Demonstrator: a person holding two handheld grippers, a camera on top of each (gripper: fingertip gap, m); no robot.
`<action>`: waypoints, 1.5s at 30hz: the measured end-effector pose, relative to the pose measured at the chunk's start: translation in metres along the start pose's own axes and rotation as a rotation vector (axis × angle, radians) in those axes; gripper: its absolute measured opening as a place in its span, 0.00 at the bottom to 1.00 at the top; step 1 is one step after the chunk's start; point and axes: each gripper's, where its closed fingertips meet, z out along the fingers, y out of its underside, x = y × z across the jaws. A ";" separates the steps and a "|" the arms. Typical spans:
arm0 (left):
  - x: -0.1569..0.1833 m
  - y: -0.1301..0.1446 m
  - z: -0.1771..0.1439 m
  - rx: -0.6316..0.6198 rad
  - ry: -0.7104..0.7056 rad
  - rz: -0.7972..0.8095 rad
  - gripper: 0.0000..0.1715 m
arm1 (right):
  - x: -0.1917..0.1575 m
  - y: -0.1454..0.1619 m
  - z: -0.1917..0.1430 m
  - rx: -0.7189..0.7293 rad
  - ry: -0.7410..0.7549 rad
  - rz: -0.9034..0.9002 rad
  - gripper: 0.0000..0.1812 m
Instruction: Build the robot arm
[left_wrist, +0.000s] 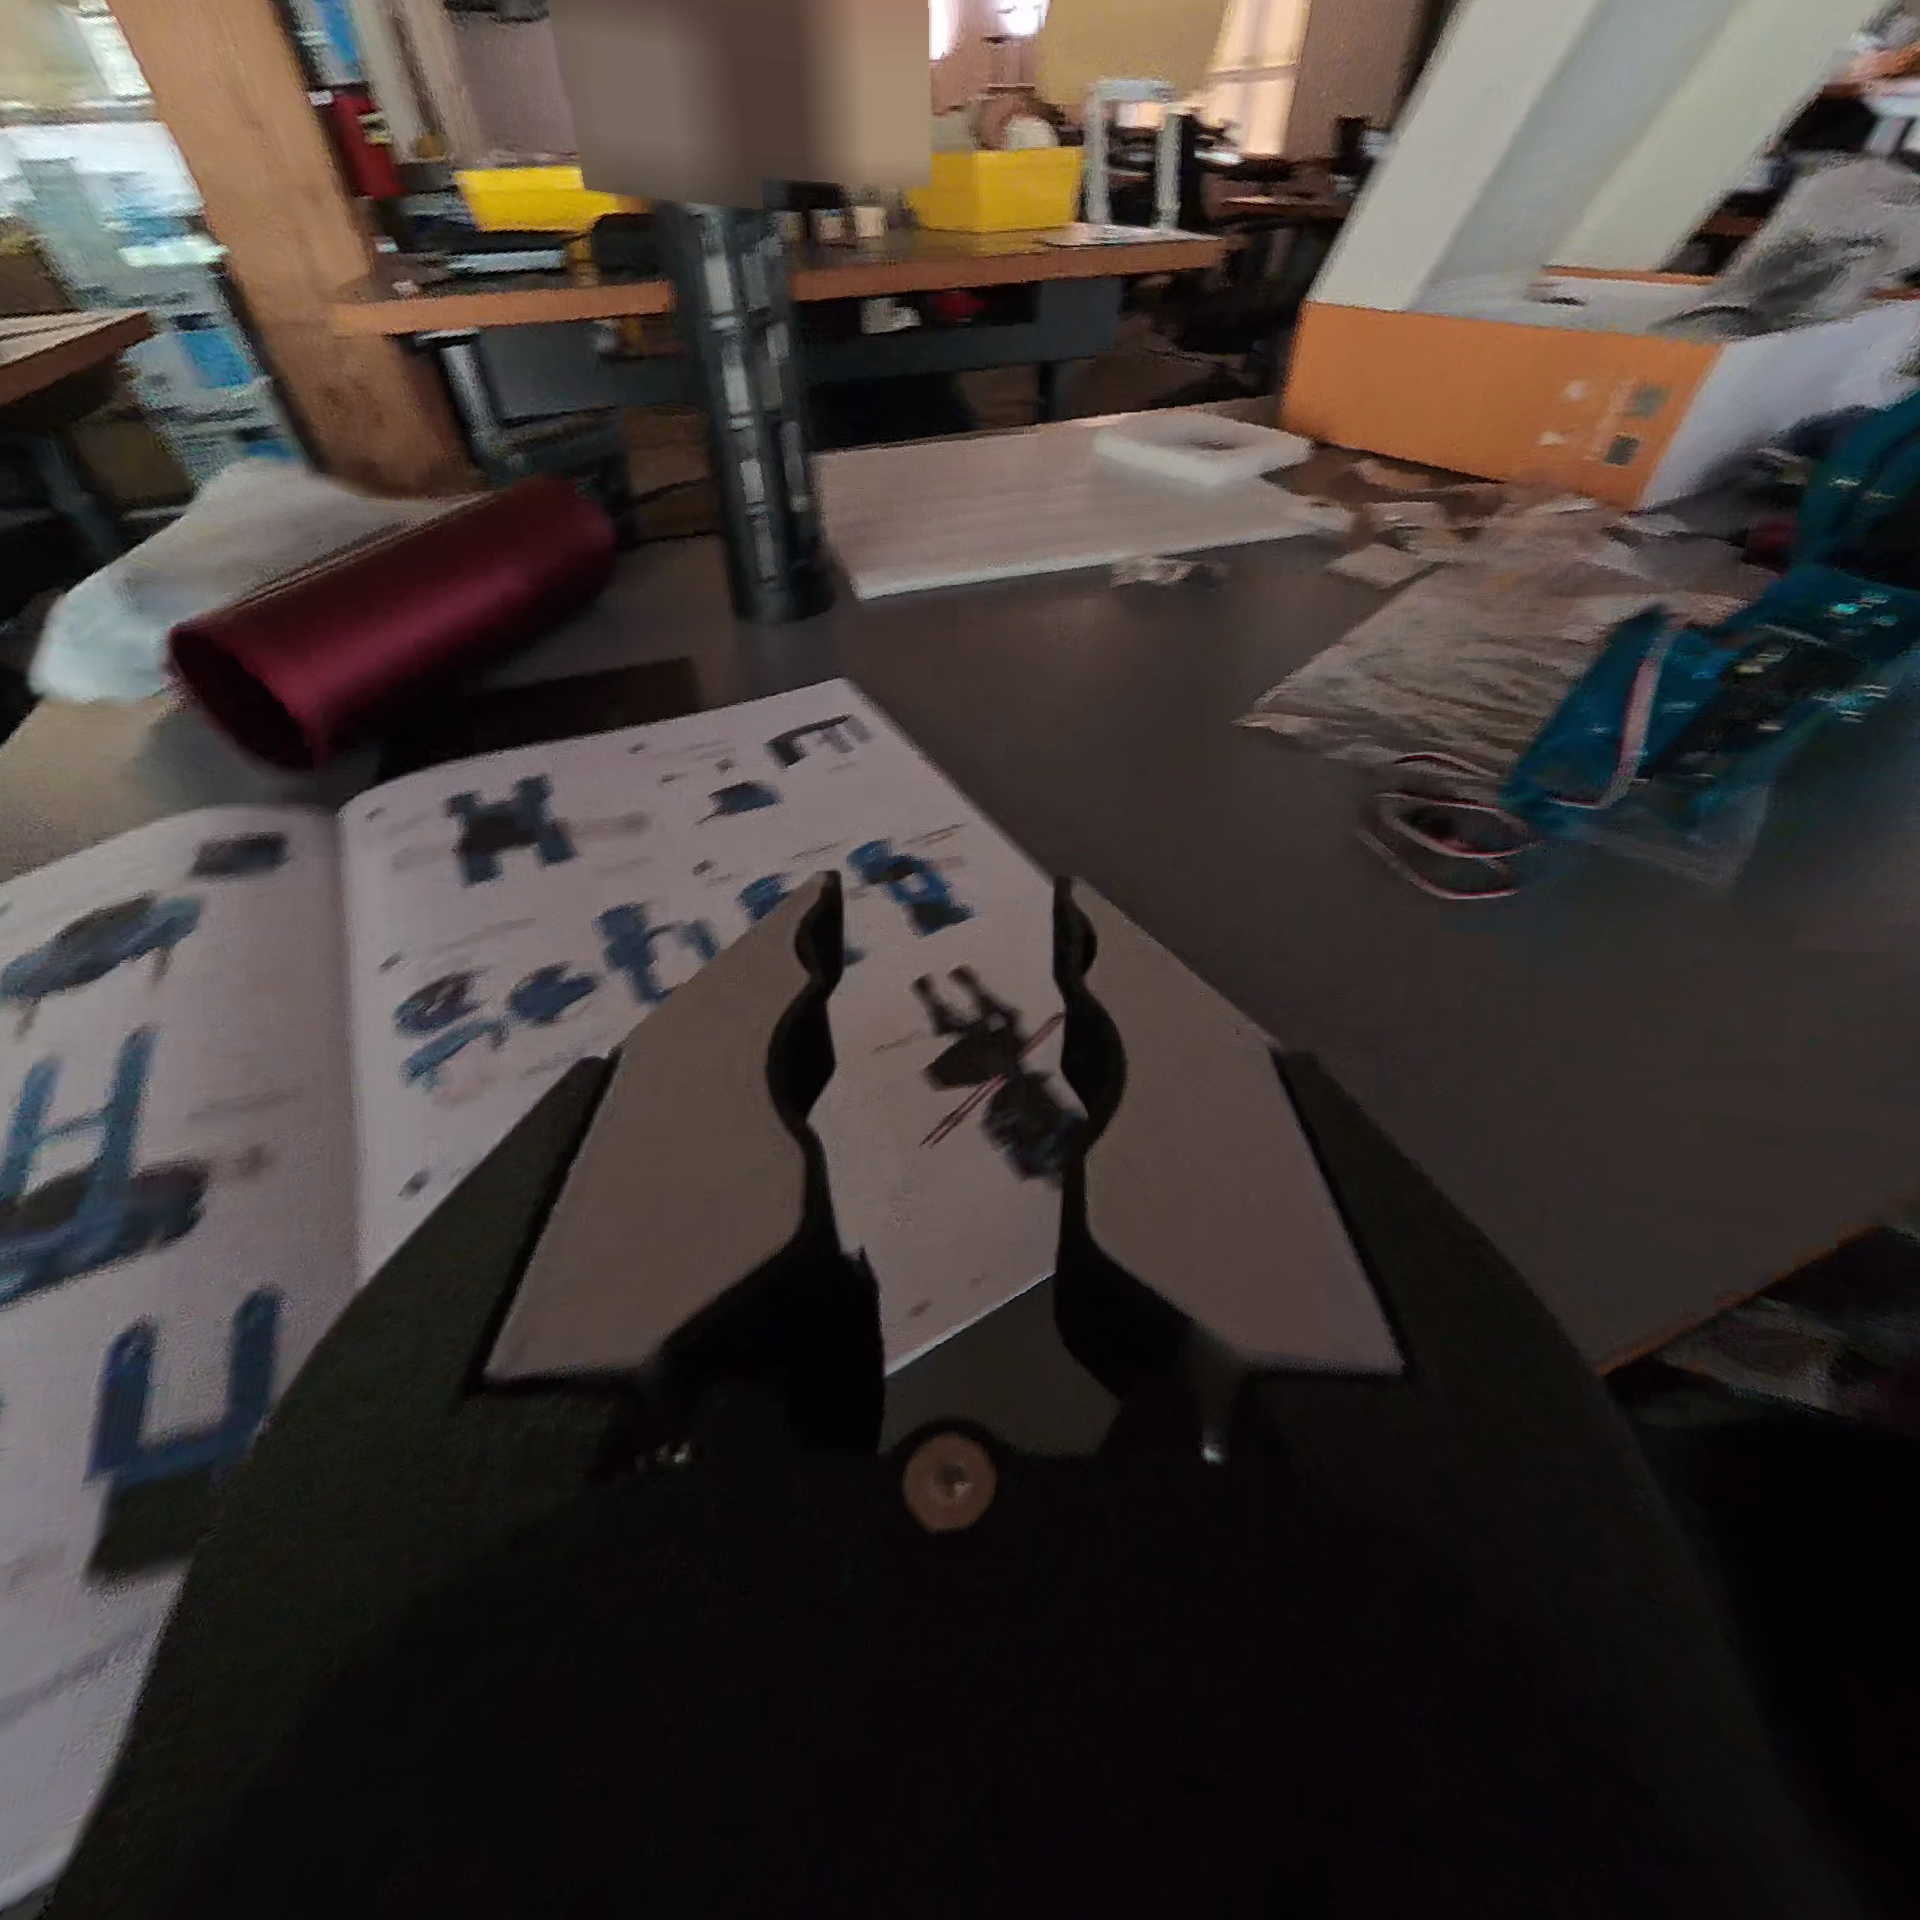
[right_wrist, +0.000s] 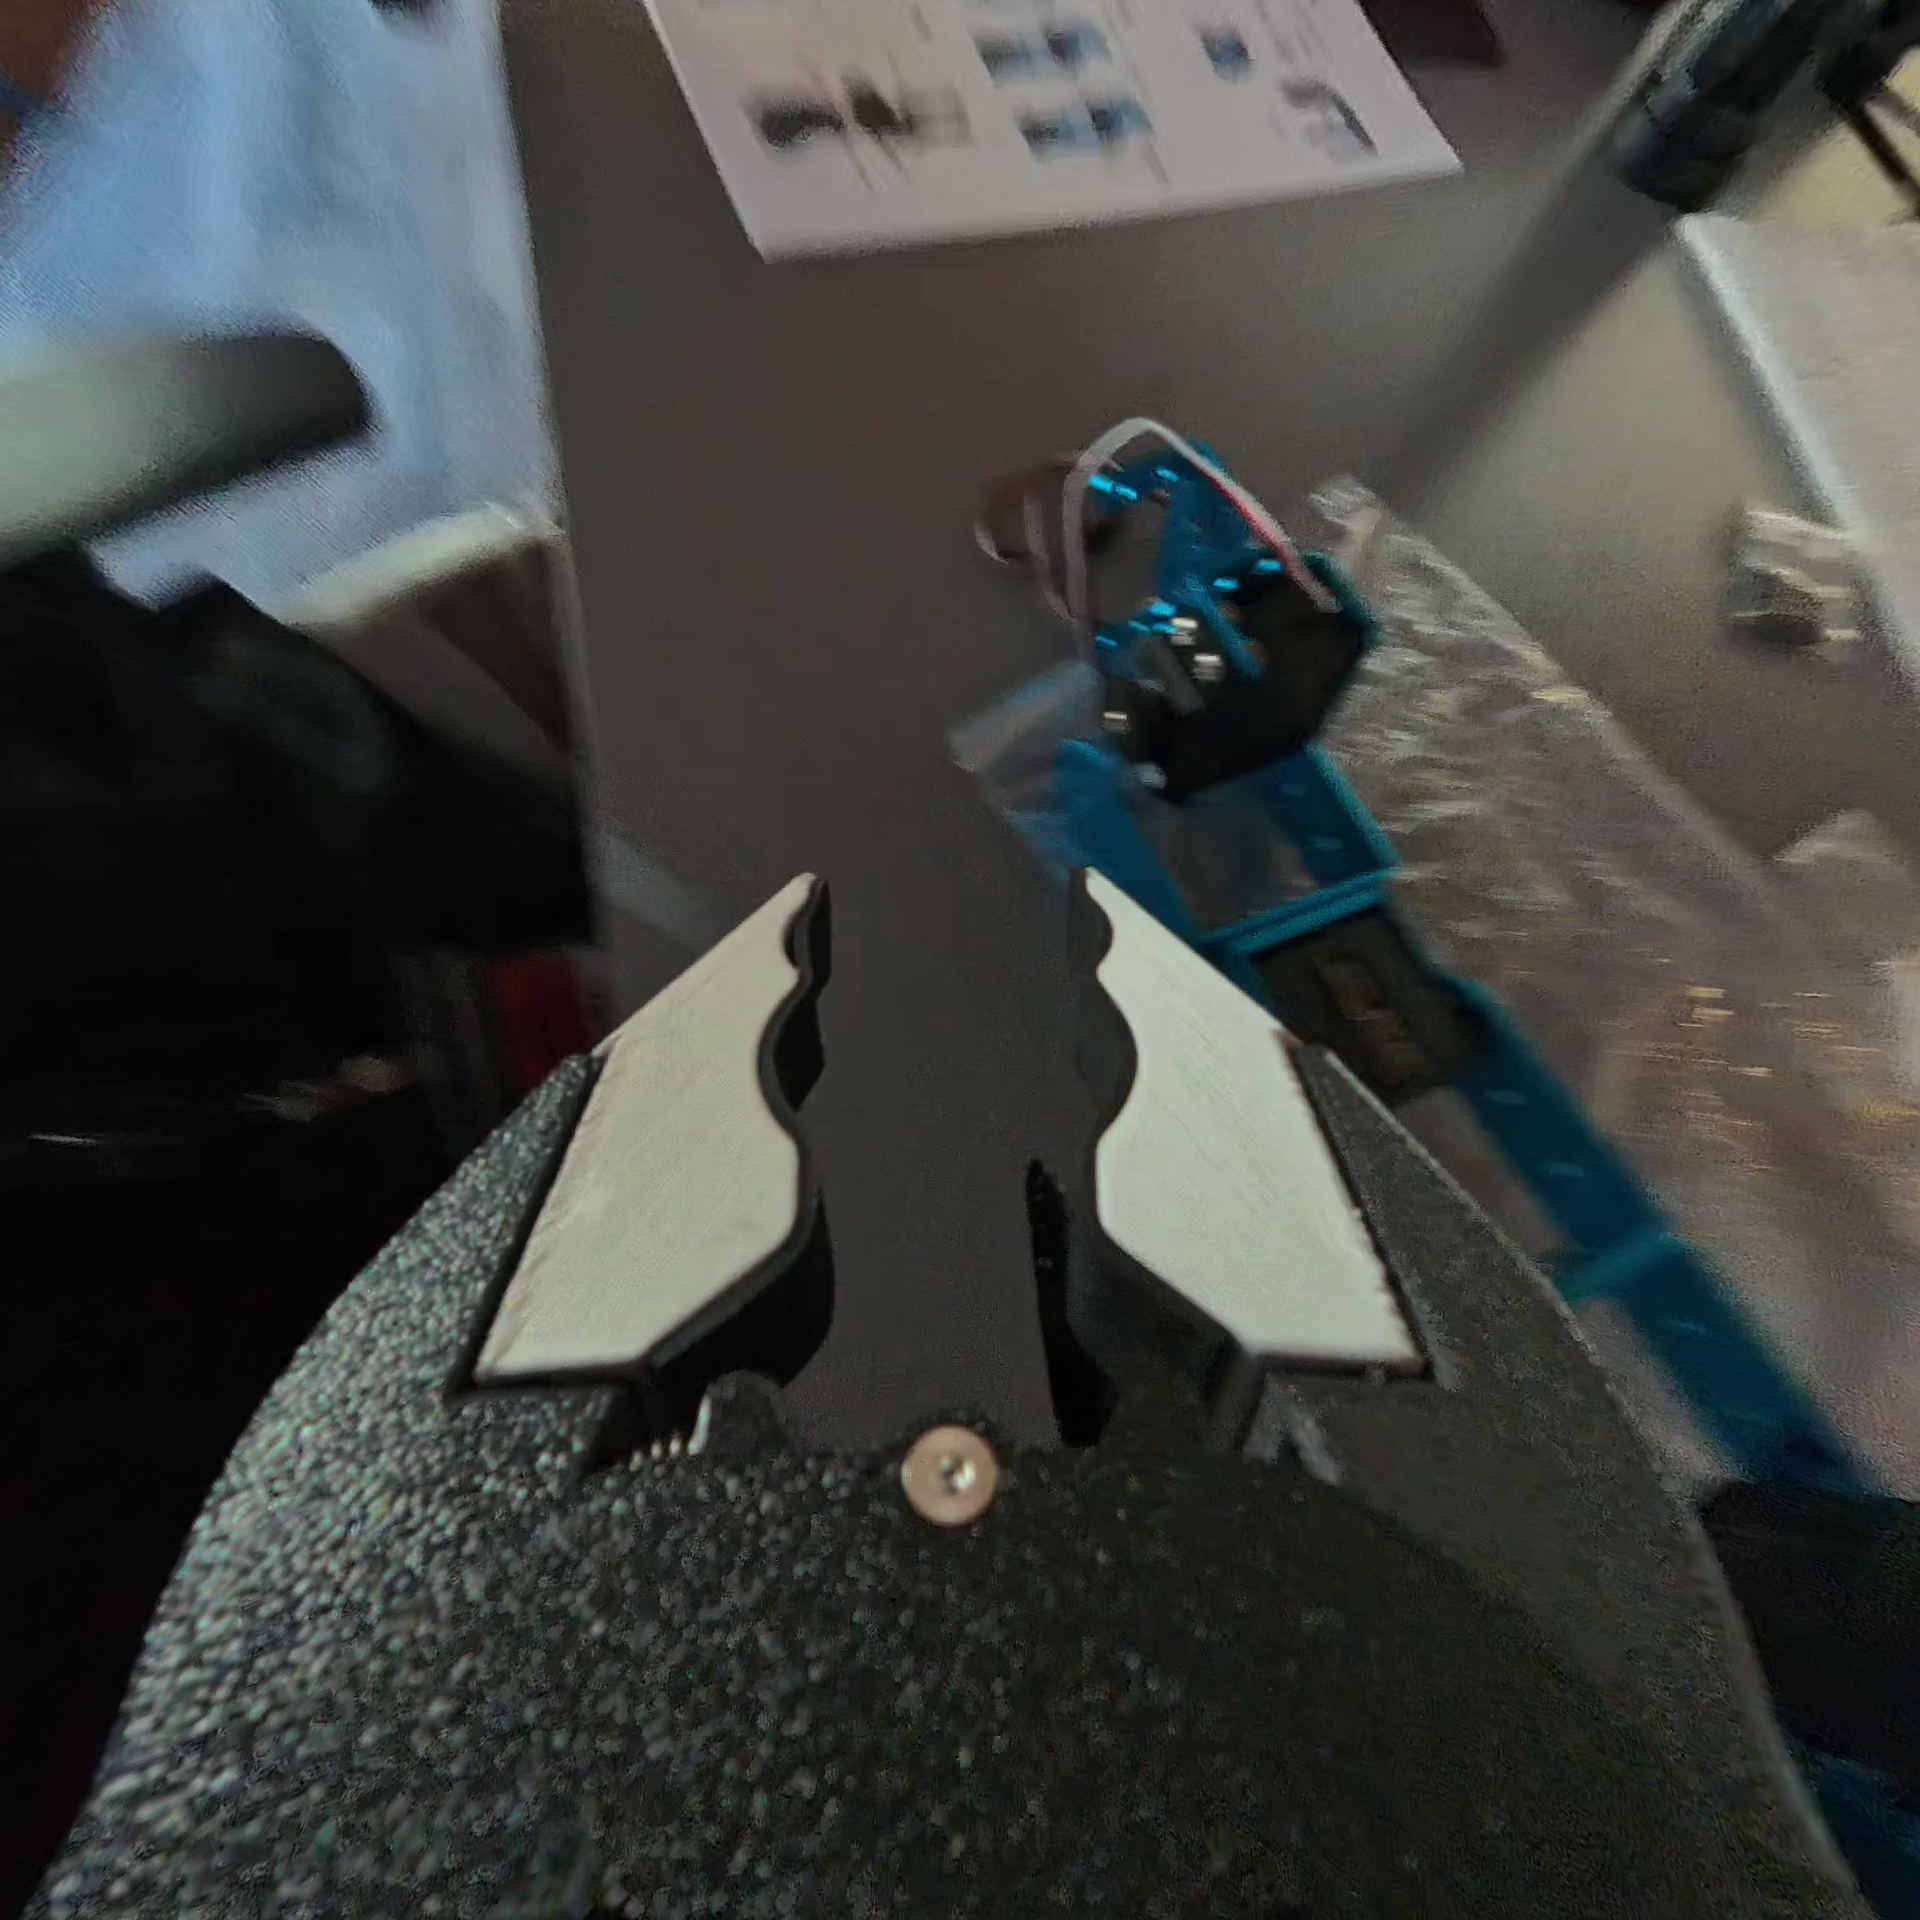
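My left gripper (left_wrist: 945, 899) is open and empty, held above an open booklet (left_wrist: 582, 935) of blue and black part drawings that lies on the dark table (left_wrist: 1299, 935). My right gripper (right_wrist: 948, 894) is open and empty above the bare table (right_wrist: 810, 582). Just to its right lies a blue metal frame assembly (right_wrist: 1247, 727) with a black block and thin wires, partly on a crinkled silver bag (right_wrist: 1558, 831). The same blue assembly (left_wrist: 1704, 717) shows at the far right of the left wrist view. The booklet's corner (right_wrist: 1039, 114) shows at the top of the right wrist view.
A dark red roll (left_wrist: 395, 623) lies at the back left, a black cylinder (left_wrist: 758, 416) stands behind the booklet. A white board (left_wrist: 1039, 509), an orange and white box (left_wrist: 1507, 395) and paper scraps sit at the back right. A person's light sleeve (right_wrist: 260, 260) is at left. From my left tips it is roughly 30 cm to the dark red roll (left_wrist: 395, 623); from my right, 55 cm.
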 end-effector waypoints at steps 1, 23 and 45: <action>0.018 -0.009 0.008 -0.008 0.062 0.038 0.25 | 0.015 0.001 0.005 -0.066 0.042 -0.042 0.25; 0.206 -0.021 0.124 -0.202 1.002 0.293 0.34 | 0.026 0.030 0.022 -0.619 -0.485 -0.152 0.00; 0.211 0.017 0.134 -0.429 1.007 0.323 0.05 | 0.043 0.015 0.022 -0.590 -0.523 -0.272 0.00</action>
